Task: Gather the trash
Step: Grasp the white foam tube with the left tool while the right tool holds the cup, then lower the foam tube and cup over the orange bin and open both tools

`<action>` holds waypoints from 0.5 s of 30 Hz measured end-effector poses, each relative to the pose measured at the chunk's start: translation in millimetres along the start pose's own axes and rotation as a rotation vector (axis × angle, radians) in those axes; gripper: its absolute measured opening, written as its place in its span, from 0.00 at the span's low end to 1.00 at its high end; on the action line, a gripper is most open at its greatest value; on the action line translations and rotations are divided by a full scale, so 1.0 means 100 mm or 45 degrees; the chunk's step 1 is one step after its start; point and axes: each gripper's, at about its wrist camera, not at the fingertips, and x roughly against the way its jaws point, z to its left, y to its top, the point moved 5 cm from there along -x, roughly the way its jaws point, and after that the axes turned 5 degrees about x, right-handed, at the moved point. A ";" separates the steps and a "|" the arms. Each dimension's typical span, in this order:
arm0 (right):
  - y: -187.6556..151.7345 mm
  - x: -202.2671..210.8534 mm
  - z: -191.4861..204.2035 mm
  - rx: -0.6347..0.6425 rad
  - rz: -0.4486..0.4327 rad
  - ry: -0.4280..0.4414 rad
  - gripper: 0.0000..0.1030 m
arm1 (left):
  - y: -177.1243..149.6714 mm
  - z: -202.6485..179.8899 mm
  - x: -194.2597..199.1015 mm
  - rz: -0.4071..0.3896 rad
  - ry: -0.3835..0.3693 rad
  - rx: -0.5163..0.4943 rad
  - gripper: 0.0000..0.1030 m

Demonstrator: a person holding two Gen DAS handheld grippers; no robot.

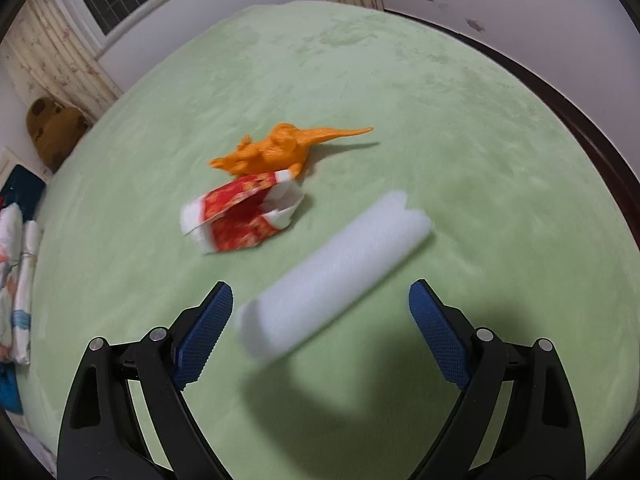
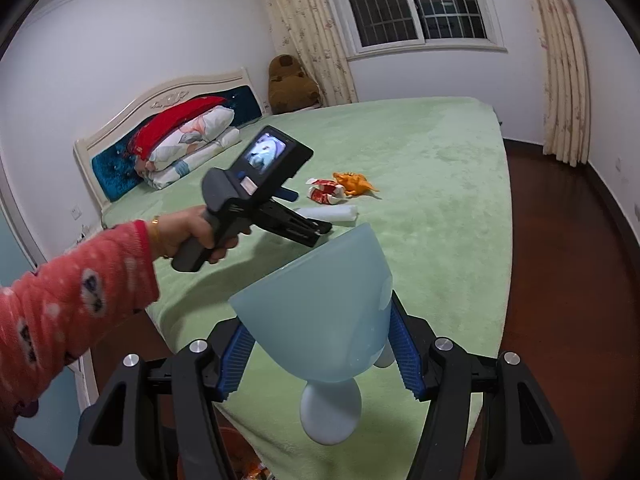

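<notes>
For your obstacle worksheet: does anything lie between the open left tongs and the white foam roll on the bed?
Nothing visible does. The left tongs are open around the near end of the foam roll; the red wrapper and orange toy lie beyond it.

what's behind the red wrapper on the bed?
Directly behind the red wrapper lies the orange toy dinosaur, touching it. The wrapper covers part of the toy's feet. Bare green blanket beyond.
</notes>
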 end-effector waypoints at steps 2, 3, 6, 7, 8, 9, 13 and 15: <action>0.00 -0.01 -0.07 -0.010 0.001 -0.011 0.59 | 0.01 -0.01 -0.09 0.025 -0.044 0.025 0.64; 0.00 -0.01 -0.08 -0.015 0.001 -0.012 0.59 | 0.01 -0.01 -0.10 0.021 -0.076 0.053 0.59; -0.03 0.01 -0.12 -0.027 0.000 -0.011 0.59 | -0.03 0.02 -0.07 -0.019 -0.116 0.117 0.49; -0.03 0.01 -0.12 -0.028 0.000 -0.012 0.59 | -0.05 0.02 -0.05 -0.025 -0.114 0.128 0.44; -0.04 0.01 -0.12 -0.024 0.002 -0.014 0.59 | -0.06 0.02 -0.03 -0.032 -0.113 0.138 0.39; -0.04 0.01 -0.11 -0.023 0.003 -0.016 0.59 | -0.08 0.02 0.01 -0.040 -0.114 0.149 0.37; -0.05 0.06 -0.06 -0.029 -0.004 -0.013 0.59 | -0.21 0.05 0.26 -0.094 -0.170 0.227 0.31; -0.05 0.10 -0.02 -0.034 -0.011 -0.007 0.59 | -0.31 0.04 0.41 -0.121 -0.188 0.259 0.29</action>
